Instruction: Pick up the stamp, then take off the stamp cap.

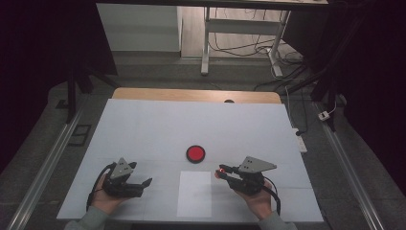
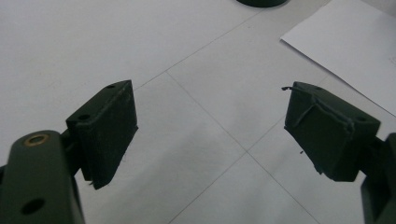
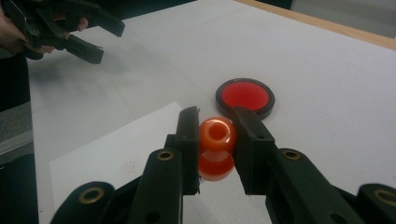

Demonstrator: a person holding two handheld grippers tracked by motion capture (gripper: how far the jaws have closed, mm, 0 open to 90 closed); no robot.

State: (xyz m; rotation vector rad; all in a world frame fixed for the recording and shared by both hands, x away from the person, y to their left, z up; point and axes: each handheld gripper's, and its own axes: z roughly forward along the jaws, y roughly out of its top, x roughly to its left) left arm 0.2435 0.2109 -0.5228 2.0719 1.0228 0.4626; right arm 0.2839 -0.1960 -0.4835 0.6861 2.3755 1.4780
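Note:
My right gripper (image 3: 215, 120) is shut on a small orange spool-shaped piece (image 3: 216, 136) with a hole through its top, held just above the white table. The piece glows red at the jaw tips of the right gripper (image 1: 222, 172) in the high view. A red disc with a black rim (image 1: 195, 153) lies flat on the table just beyond and left of those tips; in the right gripper view the disc (image 3: 244, 96) sits right behind the piece. My left gripper (image 2: 210, 135) stands open with nothing between its pads, low over the table at the front left (image 1: 142, 178).
A white paper sheet (image 1: 195, 193) lies at the table's front middle, between the two hands. The white table top (image 1: 143, 129) has a wooden strip along its far edge (image 1: 191, 95). Beyond it stand a table frame and floor cables (image 1: 268, 52).

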